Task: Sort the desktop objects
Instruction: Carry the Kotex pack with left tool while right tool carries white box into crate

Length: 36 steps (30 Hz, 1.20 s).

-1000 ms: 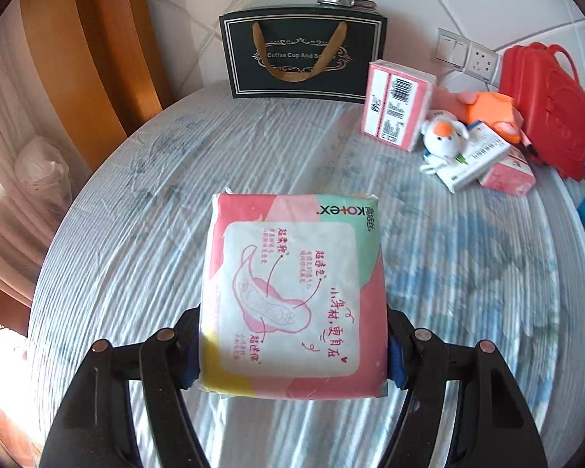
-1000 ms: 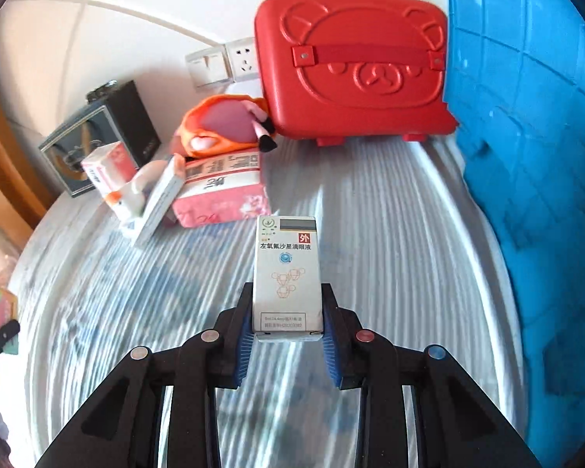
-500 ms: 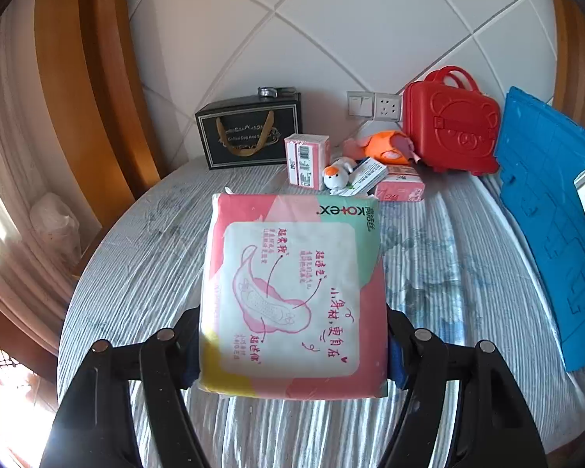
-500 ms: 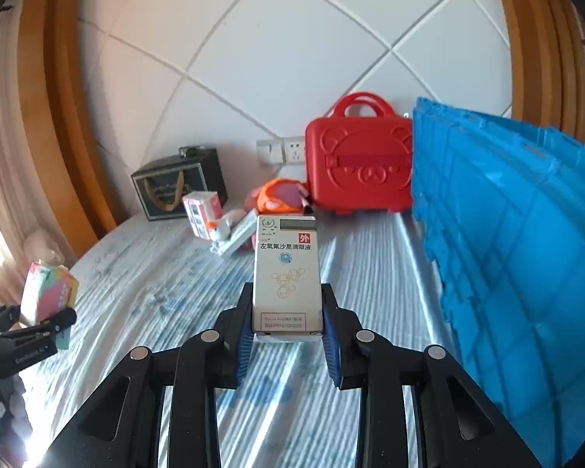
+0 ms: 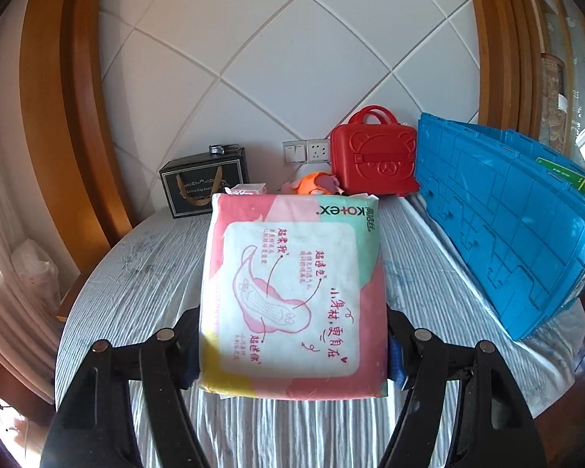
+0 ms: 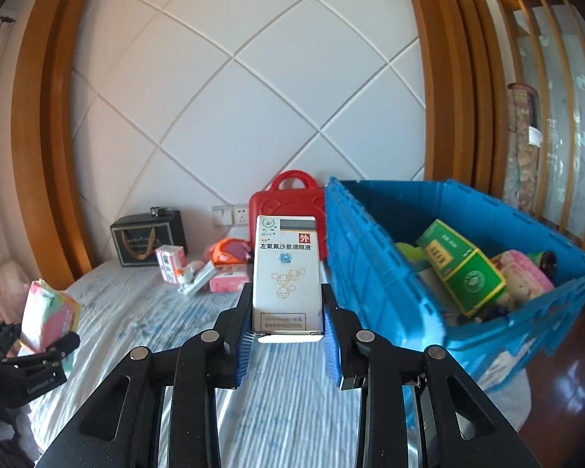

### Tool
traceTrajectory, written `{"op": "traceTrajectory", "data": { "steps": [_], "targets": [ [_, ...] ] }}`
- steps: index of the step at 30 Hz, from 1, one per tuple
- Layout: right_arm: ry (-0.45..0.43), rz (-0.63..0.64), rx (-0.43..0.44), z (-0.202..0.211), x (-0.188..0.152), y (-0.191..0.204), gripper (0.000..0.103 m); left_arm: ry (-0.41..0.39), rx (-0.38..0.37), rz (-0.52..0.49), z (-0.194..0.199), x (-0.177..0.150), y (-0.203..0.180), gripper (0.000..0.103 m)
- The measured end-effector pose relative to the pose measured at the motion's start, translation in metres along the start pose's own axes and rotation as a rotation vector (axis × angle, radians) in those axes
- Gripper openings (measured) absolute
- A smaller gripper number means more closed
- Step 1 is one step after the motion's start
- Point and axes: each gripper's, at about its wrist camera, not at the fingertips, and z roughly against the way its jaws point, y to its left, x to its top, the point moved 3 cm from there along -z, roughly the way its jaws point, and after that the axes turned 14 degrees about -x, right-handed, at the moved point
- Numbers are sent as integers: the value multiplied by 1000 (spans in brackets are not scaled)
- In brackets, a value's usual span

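Note:
My left gripper [image 5: 292, 355] is shut on a pink and green sanitary pad pack [image 5: 292, 292], held up above the striped table cloth [image 5: 144, 273]. In the right wrist view the same pad pack [image 6: 46, 316] and left gripper [image 6: 39, 355] show at the far left. My right gripper [image 6: 288, 337] is shut on a white medicine box [image 6: 286, 273], raised above the table just left of the blue crate [image 6: 374, 273]. The crate holds a green box [image 6: 460, 265] and several other items.
At the back stand a black gift bag [image 6: 148, 238], a red bear case [image 6: 292, 210], an orange plush [image 6: 230, 249], a pink box [image 6: 171, 263] and more small packets. The blue crate [image 5: 503, 218] takes the table's right side. A wall socket [image 5: 306, 150] sits behind.
Both grippers have risen and pulled back from the table with their loads. The right view has swung right, so the open blue crate and its contents now show.

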Motion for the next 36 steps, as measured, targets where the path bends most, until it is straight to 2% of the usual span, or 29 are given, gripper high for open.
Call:
{"op": "traceTrajectory", "data": {
  "steps": [5, 9, 15, 19, 23, 27, 31, 36],
  "targets": [
    [-24, -50, -58, 11, 8, -48, 30, -39, -65, -59, 1, 16, -55, 69],
    [-53, -72, -113, 9, 16, -98, 30, -83, -121, -101, -10, 41, -112, 69],
    [-89, -76, -166, -20, 30, -193, 30, -181, -196, -157, -35, 88, -232, 69],
    [-93, -47, -177, -55, 40, -259, 30, -212, -245, -183, -56, 120, -323, 69],
    [-67, -22, -166, -88, 45, -317, 30, -201, -288, -204, -80, 141, -406, 69],
    [-53, -13, -152, -108, 44, -359, 30, -156, -304, -241, -105, 146, -469, 69],
    [-30, -27, -110, -129, 40, -382, 30, -85, -294, -248, -134, 143, -501, 70],
    [-12, -7, -54, -150, 38, -387, 30, -51, -261, -240, -151, 139, -509, 72]
  ]
}}
